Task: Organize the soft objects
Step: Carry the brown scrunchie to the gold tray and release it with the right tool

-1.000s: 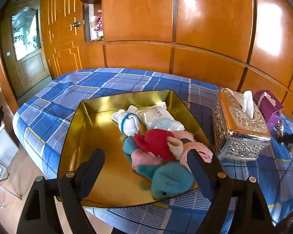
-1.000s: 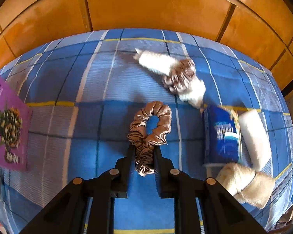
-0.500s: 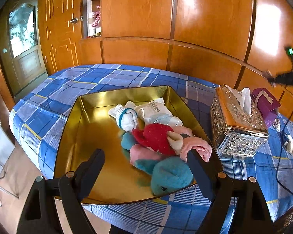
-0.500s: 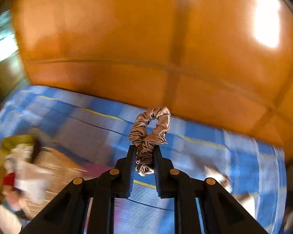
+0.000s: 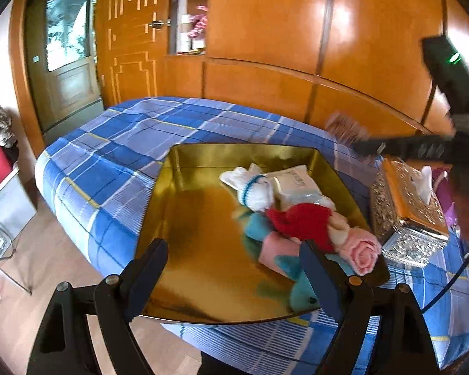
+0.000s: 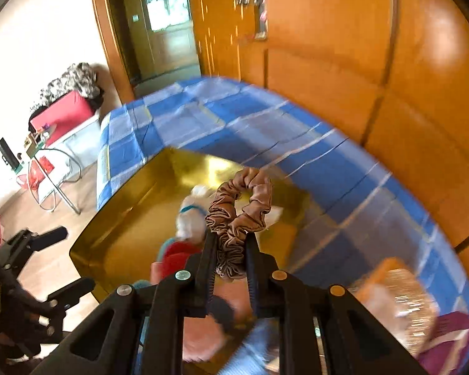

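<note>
Because bound for the gold tray [image 5: 184,168] of plush toys on the plaid-covered bench: brown satin scrunchie [image 6: 237,215] pinched in right gripper [image 6: 229,250] above it; left gripper [image 5: 231,259] spread, empty.

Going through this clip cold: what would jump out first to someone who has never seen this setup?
First, the brown scrunchie pinched in the right gripper, held above the gold tray. Next, the tray itself on the blue plaid tablecloth, with soft toys and rolled socks piled along its right side, a red plush on top. The left gripper hangs open at the tray's near edge, and an ornate silver tissue box stands just right of it.
</note>
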Demonstrator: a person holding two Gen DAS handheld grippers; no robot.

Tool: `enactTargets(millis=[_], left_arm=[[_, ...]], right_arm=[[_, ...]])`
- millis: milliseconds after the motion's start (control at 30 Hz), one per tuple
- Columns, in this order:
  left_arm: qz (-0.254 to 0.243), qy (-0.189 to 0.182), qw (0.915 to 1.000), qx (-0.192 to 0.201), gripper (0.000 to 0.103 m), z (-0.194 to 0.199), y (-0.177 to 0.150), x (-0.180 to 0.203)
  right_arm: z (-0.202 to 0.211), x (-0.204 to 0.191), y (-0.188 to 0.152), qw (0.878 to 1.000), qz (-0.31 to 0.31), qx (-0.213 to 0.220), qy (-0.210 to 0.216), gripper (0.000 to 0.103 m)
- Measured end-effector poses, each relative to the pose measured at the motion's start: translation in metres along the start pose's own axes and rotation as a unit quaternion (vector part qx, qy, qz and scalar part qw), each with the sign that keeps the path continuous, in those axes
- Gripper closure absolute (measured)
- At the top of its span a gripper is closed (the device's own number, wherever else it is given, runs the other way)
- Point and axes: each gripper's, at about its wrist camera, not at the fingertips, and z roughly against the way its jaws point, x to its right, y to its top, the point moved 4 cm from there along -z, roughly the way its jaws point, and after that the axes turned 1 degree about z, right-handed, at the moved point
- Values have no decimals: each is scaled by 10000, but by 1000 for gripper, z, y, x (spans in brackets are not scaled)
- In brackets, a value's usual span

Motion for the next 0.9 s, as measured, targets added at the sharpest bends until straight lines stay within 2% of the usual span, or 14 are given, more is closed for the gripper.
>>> enactTargets(millis=[167, 333, 433, 567, 667, 767, 900], left_arm=[[61, 17, 10000, 50, 16, 1, 2, -7], [54, -6, 10000, 9, 16, -2, 0, -6], [60, -13, 10000, -35, 16, -4, -1, -6], [58, 9, 10000, -66, 15, -7, -3, -5], [57, 17, 10000, -65, 15, -7, -4, -5], [42, 7, 10000, -59, 15, -7, -4, -4], [24, -11, 10000, -29, 15, -4, -5, -2]], right_arm=[[-53, -3, -5, 9978, -337, -545, -165, 84], [-78, -7, -10, 9955, -491, -768, -267, 83], [-88, -8, -14, 9938, -585, -914, -258, 75], [-85, -3, -17, 9925, -862, -853, -159, 62], [-73, -2, -18, 9932, -925, -682, -159, 58], [-63, 0, -17, 9937, -951, -543, -219, 49], [-44, 6, -17, 9931, -1098, -280, -308, 48]])
